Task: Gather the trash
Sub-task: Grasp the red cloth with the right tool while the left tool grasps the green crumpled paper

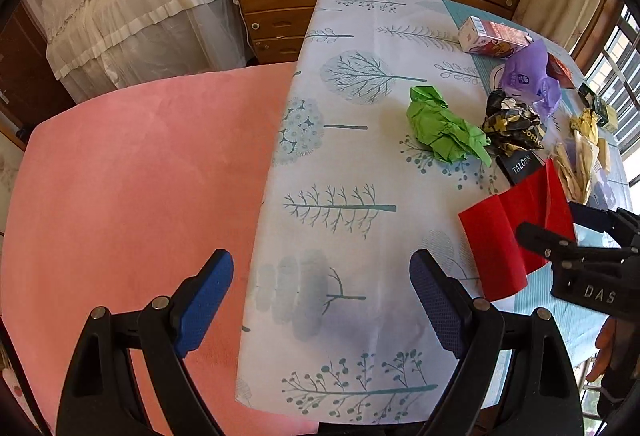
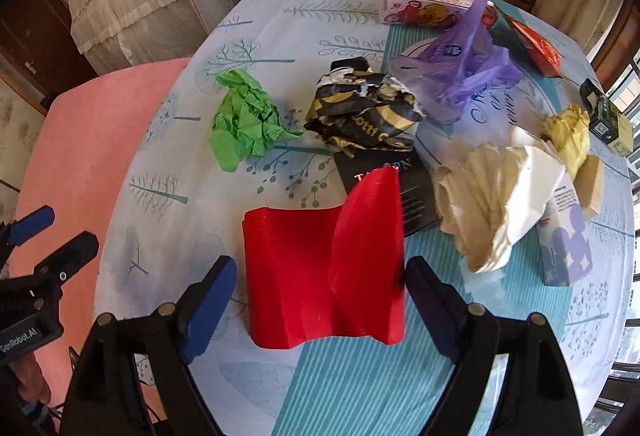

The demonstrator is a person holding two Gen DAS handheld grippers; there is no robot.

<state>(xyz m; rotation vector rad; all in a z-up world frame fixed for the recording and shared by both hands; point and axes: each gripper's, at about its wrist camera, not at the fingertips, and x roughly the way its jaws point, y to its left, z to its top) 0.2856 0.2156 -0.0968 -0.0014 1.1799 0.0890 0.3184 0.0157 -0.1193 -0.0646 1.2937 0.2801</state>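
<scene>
- The right gripper [image 2: 320,300] is hanging just above the red folded paper [image 2: 326,276], pointing steeply down with its blue pads spread wide; the paper is lying between them, and neither pad appears to be pressing on it.
- The left gripper [image 1: 322,300] is also standing wide apart with nothing between its pads, hovering over the table edge to the left of the red folded paper, where the tree-print tablecloth [image 1: 340,164] is meeting the pink cushion [image 1: 132,172].
- The red folded paper is looking light and thin but fairly stiff, holding its creases; one flap is standing up off the cloth. I judge that raised flap, or the whole bundle squeezed across its width, to be the easiest place to pinch; the flat parts are likely to slide on the cloth.
- It is showing a plain, saturated red, matte, folded into a few broad panels with no print that I can see.
- Beyond the red folded paper, a black card [image 2: 384,176] is lying partly under its far edge.
- Further beyond are sitting a crumpled black-and-gold wrapper [image 2: 364,112], a green paper ball [image 2: 244,116] to the far left, and a purple plastic bag [image 2: 456,72]; all look soft, light and easy to crush.
- To the right of the red folded paper, cream crumpled paper [image 2: 484,204] is resting.
</scene>
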